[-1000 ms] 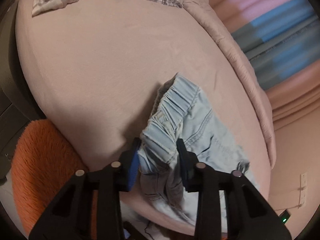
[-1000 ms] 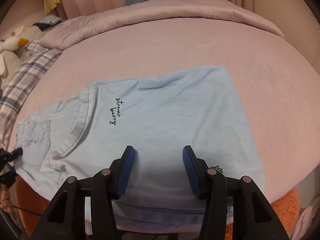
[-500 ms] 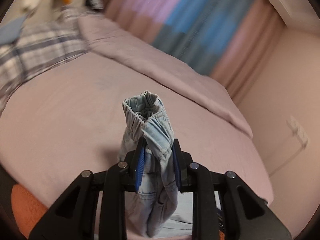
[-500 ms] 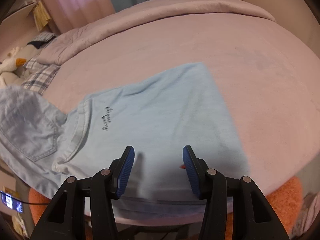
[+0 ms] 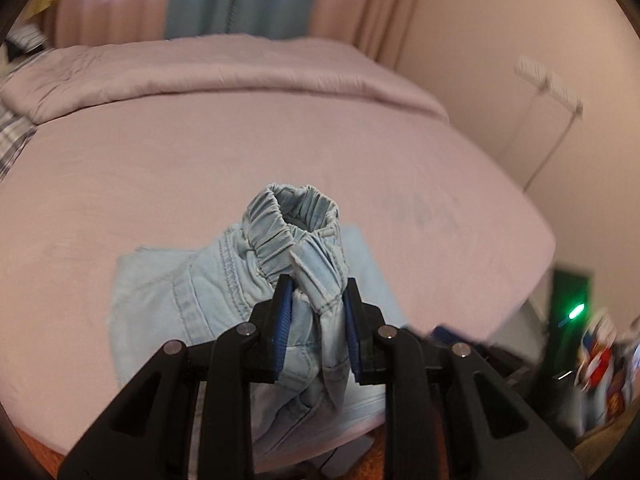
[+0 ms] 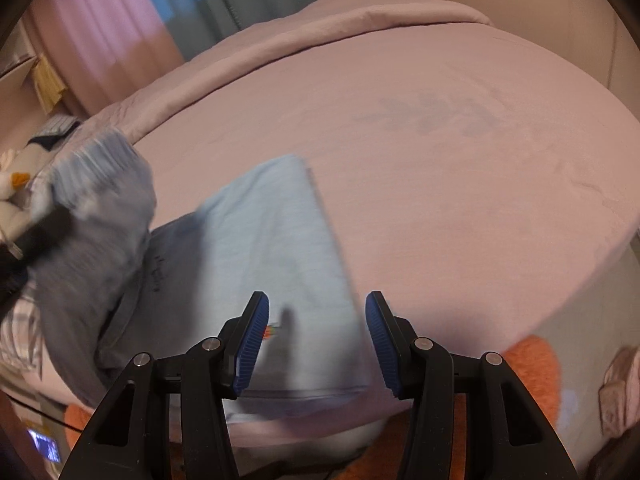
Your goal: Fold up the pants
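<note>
Light blue denim pants [image 5: 208, 296] lie on a pink bed [image 5: 160, 168]. My left gripper [image 5: 316, 312] is shut on the bunched elastic waistband [image 5: 296, 216] and holds it lifted above the rest of the pants. In the right wrist view the leg part of the pants [image 6: 276, 240] lies flat near the bed's front edge, and the lifted waist end [image 6: 100, 216] hangs blurred at the left. My right gripper [image 6: 316, 336] is open and empty, hovering over the near end of the pant legs.
A folded pink duvet [image 5: 200, 68] runs along the far side of the bed. Curtains [image 6: 120, 28] hang behind. A plaid pillow [image 5: 12, 140] and a plush toy [image 6: 12, 180] sit at the left. An orange rug [image 6: 532, 364] lies on the floor by the bed edge.
My left gripper has lifted the waistband and swung it over toward the leg end. The right gripper has stayed open, shifting toward the right edge of the legs.
</note>
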{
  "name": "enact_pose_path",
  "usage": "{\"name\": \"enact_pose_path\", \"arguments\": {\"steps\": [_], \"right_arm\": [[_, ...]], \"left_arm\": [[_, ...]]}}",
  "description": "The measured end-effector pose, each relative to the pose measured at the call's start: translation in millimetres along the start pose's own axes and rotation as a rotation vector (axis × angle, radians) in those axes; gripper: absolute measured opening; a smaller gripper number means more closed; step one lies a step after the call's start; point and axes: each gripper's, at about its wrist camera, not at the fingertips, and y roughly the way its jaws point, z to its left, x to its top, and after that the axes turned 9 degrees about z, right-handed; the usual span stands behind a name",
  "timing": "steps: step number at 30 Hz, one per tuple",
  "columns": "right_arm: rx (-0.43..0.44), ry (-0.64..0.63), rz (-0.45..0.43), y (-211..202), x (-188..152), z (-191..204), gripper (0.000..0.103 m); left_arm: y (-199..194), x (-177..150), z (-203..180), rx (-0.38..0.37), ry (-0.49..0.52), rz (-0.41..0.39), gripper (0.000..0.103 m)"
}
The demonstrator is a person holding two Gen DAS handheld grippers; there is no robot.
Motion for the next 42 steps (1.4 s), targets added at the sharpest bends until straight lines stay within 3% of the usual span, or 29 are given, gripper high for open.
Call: {"name": "enact_pose_path", "arguments": {"steps": [5, 10, 13, 16, 18, 20, 22, 24, 26, 29, 32, 36, 37, 38, 39, 42], "right_arm": [[-0.005, 0.044, 0.020, 2.4, -1.2, -14.5, 0.051], [0.003, 0.051, 0.030, 3.2, -3.6, -17.0, 0.051], [0.008, 0.054, 0.034, 3.7, -2.4, -16.3, 0.051], [0.019, 0.051, 0.035, 2.5, 2.4, -19.4, 0.051], [0.015, 0.050, 0.021, -0.6, 4.2, -19.7, 0.052], [0.018, 0.048, 0.003, -4.3, 6.9, -19.7, 0.062], [0.039, 0.042, -0.015, -9.6, 11.9, -17.4, 0.068], [0.068, 0.009, -0.015, -12.1, 18.1, -9.7, 0.069], [0.101, -0.021, -0.018, -13.0, 23.2, 0.5, 0.076], [0.217, -0.059, -0.008, -10.3, 29.4, 19.4, 0.086], [0.288, -0.129, 0.033, 3.2, 31.3, 44.4, 0.086], [0.215, -0.187, 0.113, 43.2, 29.2, 66.7, 0.086], [0.202, -0.180, 0.127, 50.0, 27.7, 67.0, 0.079], [0.197, -0.166, 0.132, 53.1, 26.6, 66.5, 0.058], [0.201, -0.155, 0.132, 56.0, 25.1, 66.1, 0.050], [0.209, -0.170, 0.088, 45.6, 22.7, 68.6, 0.039]], "left_arm": [[43.7, -2.6, 20.7, -0.060, -0.025, 0.128, 0.023], [48.3, -12.6, 11.1, -0.066, -0.003, 0.123, 0.027], [44.0, -9.5, 13.3, -0.200, -0.029, 0.163, 0.034], [34.7, -4.4, 17.1, -0.247, -0.072, 0.198, 0.065], [19.0, -5.2, 26.9, -0.260, -0.090, 0.174, 0.068], [0.1, -11.8, 38.8, -0.259, -0.107, 0.137, 0.084], [-18.4, -17.0, 58.5, -0.203, -0.126, 0.068, 0.088], [-28.8, -24.7, 80.2, -0.086, -0.160, 0.034, 0.089], [-29.6, -32.5, 100.8, 0.026, -0.211, 0.041, 0.089], [-30.2, -45.2, 133.0, 0.144, -0.307, 0.073, 0.089], [-31.6, -57.9, 154.7, 0.166, -0.380, 0.092, 0.089], [-30.4, -61.4, 164.2, 0.176, -0.411, 0.109, 0.089], [-33.7, -62.2, 163.8, 0.183, -0.409, 0.108, 0.089], [-35.1, -63.3, 163.7, 0.186, -0.404, 0.105, 0.089], [-36.1, -61.9, 159.9, 0.188, -0.399, 0.103, 0.089], [-35.5, -61.1, 152.8, 0.188, -0.394, 0.101, 0.089]]}}
